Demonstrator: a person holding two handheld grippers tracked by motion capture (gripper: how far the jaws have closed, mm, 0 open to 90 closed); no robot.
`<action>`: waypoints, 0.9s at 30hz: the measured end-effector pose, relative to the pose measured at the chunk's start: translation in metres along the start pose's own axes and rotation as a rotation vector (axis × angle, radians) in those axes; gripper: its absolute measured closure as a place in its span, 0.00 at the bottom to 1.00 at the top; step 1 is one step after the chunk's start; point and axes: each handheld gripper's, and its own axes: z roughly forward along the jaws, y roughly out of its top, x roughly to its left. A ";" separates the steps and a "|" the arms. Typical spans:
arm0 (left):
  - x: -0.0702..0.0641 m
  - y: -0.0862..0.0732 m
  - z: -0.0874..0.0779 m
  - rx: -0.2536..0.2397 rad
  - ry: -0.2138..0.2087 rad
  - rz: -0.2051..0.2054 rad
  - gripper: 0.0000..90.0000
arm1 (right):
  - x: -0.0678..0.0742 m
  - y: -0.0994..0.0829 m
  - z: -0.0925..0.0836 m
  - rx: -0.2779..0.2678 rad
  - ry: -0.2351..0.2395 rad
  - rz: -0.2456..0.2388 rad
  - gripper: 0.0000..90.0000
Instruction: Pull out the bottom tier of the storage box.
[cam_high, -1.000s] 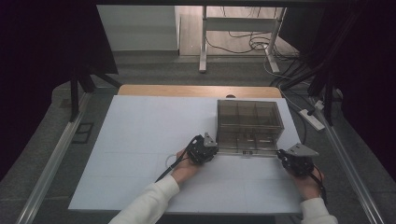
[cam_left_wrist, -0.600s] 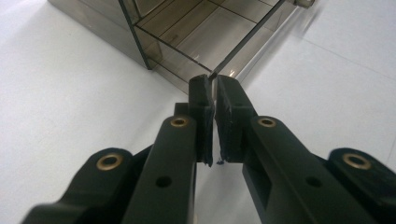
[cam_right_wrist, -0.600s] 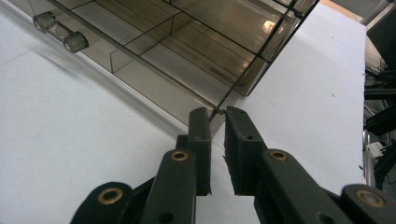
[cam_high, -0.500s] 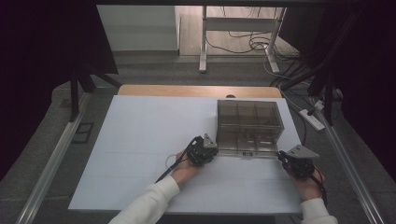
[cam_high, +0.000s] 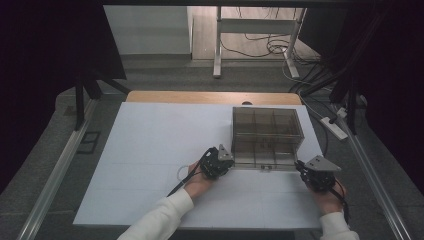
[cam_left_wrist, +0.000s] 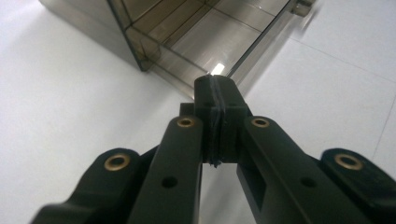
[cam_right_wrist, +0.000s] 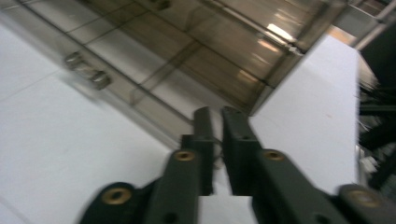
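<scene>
**A:** What separates this frame from the ones a second and half a second back?

**B:** Very little. The smoky, see-through compartment box (cam_high: 266, 137) sits where it sat, right of centre on the white desk (cam_high: 150, 150), lid down. The left claw (cam_high: 223, 163) hugs the box's lower-left corner as before; the right claw (cam_high: 301, 169) has edged slightly, and now sits just off the lower-right corner.

**A:** And the claws themselves?

**B:** In the left gripper view the left claw (cam_left_wrist: 218, 88) is clenched, pads pressed flat together with nothing between them, its tip at the box (cam_left_wrist: 196, 37) wall by the corner. In the right gripper view the right claw (cam_right_wrist: 218, 116) shows a narrow slit between the jaws (the picture is smeared by motion), and nothing is caught in it; its tips meet the lower edge of the box (cam_right_wrist: 201, 51), though I cannot tell whether they touch.

**A:** So what does that mean for the work?

**B:** Judging by the bracketing, both claws are lined up on the near corners, probably to steady or shift the box. The latch (cam_right_wrist: 86, 70) at the front edge looks untouched.
</scene>
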 end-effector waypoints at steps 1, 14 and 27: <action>0.001 0.000 0.000 0.000 -0.003 -0.008 0.96 | -0.003 -0.001 0.000 0.000 0.004 0.023 0.86; 0.000 -0.005 -0.002 0.011 -0.057 -0.010 0.82 | -0.011 -0.012 0.013 0.073 0.053 0.058 0.79; -0.002 -0.005 0.007 0.027 -0.056 -0.014 0.95 | -0.011 -0.013 0.012 0.069 0.060 0.069 0.81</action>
